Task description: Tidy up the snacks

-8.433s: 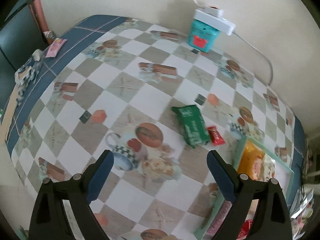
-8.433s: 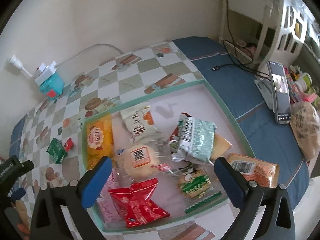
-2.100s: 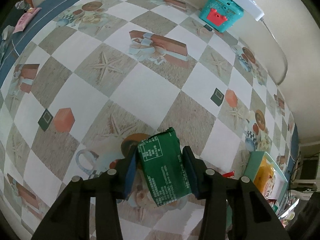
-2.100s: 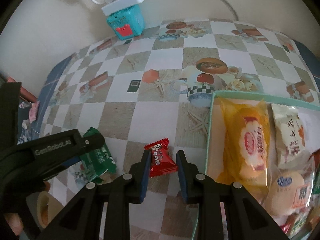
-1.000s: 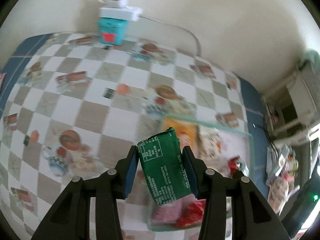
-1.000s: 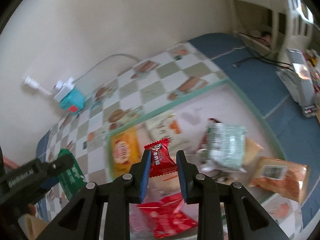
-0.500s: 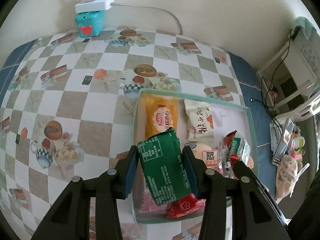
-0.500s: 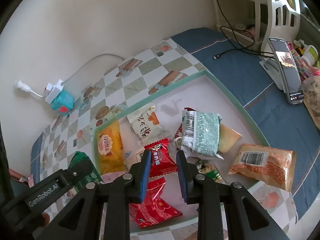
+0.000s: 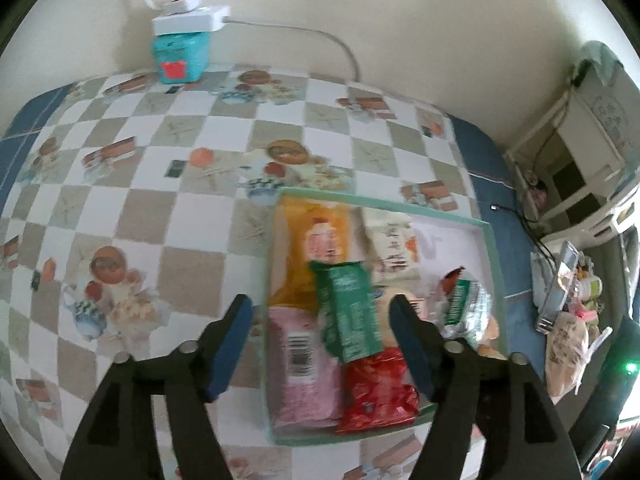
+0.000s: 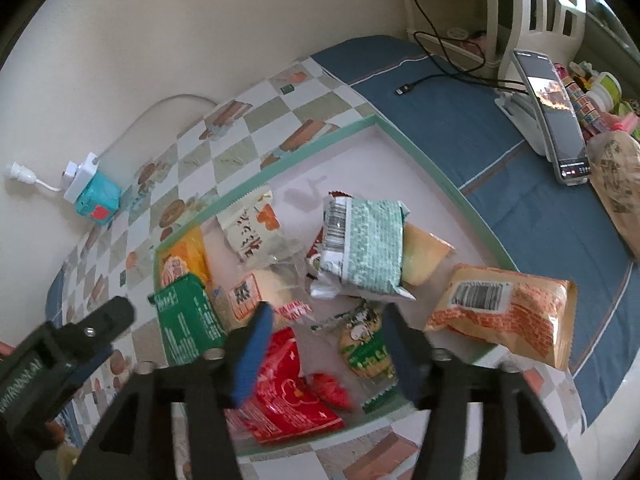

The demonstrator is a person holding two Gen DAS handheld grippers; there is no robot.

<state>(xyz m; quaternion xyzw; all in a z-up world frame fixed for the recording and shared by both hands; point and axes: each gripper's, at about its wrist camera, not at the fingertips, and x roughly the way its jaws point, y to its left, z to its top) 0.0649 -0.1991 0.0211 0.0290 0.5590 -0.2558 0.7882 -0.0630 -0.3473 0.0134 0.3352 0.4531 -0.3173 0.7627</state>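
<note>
Above tray (image 9: 490,240), both tools wide, unladen

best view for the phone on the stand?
Right wrist. The phone shows large and sharp there, propped on its white stand, screen lit. The left wrist view has it small and blurred at the right edge.

**Tray and table layout**

The tray (image 10: 448,188) sits on the table (image 9: 192,208), toward its right half. In the left wrist view, the mint pack (image 9: 350,312) lies in the tray on the other packets, between the long bun pack (image 9: 316,248) behind it and the big bag (image 9: 376,392) in front. The small candy (image 10: 330,390) lies just right of that bag. A chip bag (image 10: 504,312) overhangs the tray's right rim. A phone (image 10: 554,116) stands beyond.
</note>
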